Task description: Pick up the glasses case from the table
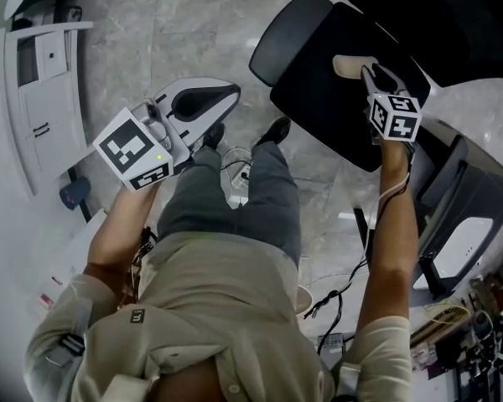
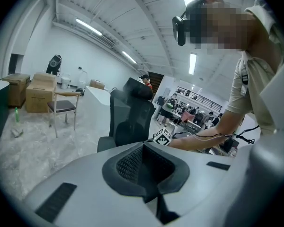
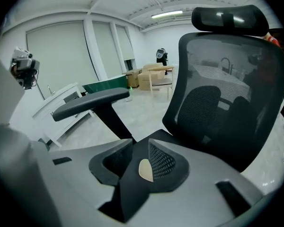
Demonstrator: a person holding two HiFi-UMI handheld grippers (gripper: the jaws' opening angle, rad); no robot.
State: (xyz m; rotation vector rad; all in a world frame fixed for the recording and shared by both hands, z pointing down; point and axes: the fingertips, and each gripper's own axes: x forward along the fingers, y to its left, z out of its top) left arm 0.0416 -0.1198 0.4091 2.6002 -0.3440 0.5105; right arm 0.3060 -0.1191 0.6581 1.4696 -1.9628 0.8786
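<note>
No glasses case shows in any view. In the head view my left gripper [image 1: 228,91] is held out over the marble floor, left of my legs. The left gripper view has its dark pads meeting, shut with nothing between them [image 2: 150,149]. My right gripper [image 1: 353,64] hangs over the seat of a black office chair [image 1: 318,74]. The right gripper view shows its jaws a little apart, open [image 3: 140,151]. A small beige patch [image 3: 146,170] sits in the gap; I cannot tell what it is.
The mesh-backed chair [image 3: 227,103] and its armrest [image 3: 85,102] fill the right gripper view. White furniture [image 1: 42,82] stands at the left. Cables [image 1: 335,296] trail on the floor by my right arm. Clutter [image 1: 478,325] lies at the lower right.
</note>
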